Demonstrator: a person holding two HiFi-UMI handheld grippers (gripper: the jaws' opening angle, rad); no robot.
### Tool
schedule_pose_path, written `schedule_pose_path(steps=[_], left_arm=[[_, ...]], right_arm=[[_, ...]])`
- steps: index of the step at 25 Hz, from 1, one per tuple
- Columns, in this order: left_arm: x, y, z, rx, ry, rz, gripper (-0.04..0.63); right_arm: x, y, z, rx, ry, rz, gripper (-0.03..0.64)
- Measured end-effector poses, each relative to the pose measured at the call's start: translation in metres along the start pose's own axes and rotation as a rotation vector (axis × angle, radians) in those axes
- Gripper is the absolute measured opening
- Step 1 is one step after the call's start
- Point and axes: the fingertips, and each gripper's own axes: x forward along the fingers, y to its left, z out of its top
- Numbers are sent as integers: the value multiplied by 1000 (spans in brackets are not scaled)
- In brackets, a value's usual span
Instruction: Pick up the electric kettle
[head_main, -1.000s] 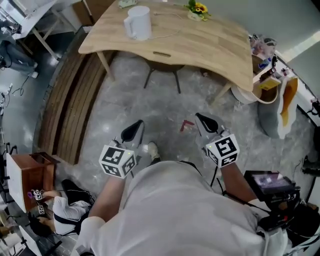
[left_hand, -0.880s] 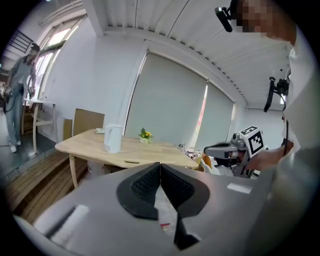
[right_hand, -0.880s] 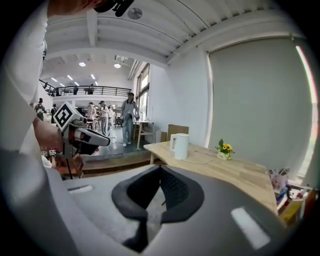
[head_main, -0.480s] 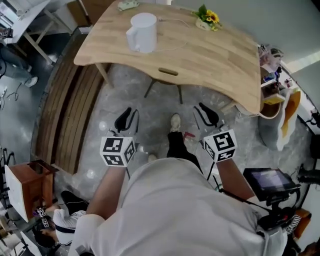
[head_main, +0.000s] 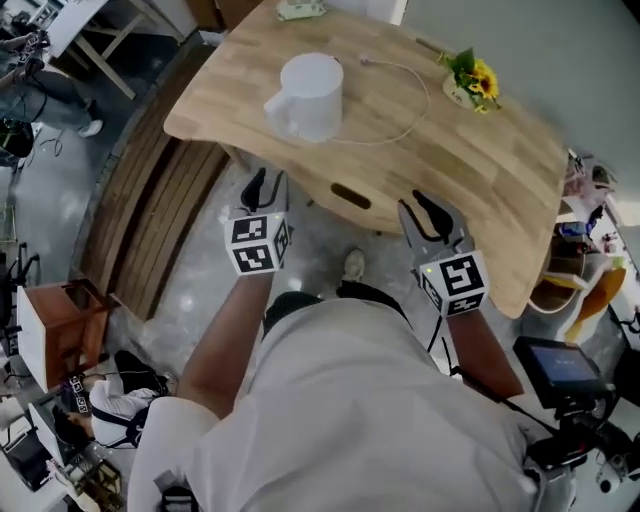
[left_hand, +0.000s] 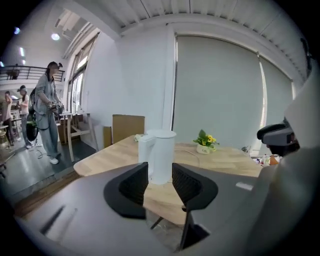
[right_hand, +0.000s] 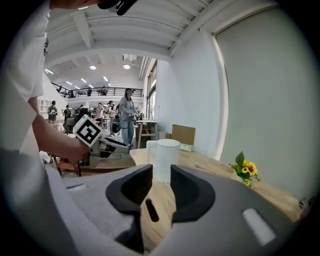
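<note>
Kettle (head_main: 312, 95), white, cylindrical, side handle

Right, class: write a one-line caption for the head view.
Left gripper and right gripper, jaws opening, empty, point at the electric kettle on the wooden table.

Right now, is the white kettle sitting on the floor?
No, the white kettle stands upright on the wooden table, with the floor well below it.

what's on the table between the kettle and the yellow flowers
Only a thin white cord, looping across the bare tabletop between the kettle and the flowers. The head view shows it most clearly.
</note>
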Motion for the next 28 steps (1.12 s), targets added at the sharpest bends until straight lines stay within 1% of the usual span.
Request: schedule_pose_path(steps=[3,7,10,14,17,19,20,26,28], left_arm=[[56,7,9,16,15,89,169],[97,38,7,1,32,190,183],[123,58,2,-22,51,232,189],[154,69,3,-29,65,255,196],[171,74,7,-39,57,264,207],[179,79,11,-49,43,269,204],[183,83,13,-58,35,272,189],[208,105,14,-91,16,279,187],[218,113,15,-101,8,281,175]], right_arm=[[20,-38,-8,8,24,22,103],[28,-53,-14,26,46,10,103],[29,-63,-14,43,64,-20,103],[31,-84,-14,63,90,-62,103],[36,-95,-17,84,115,-86,103],[42,-96,-17,91,125,-91,103],[44,-96,-17,93,130,-91,103],[56,-96,-9,97,155,-106,103],[60,-96,-8,101,166,-116,103]])
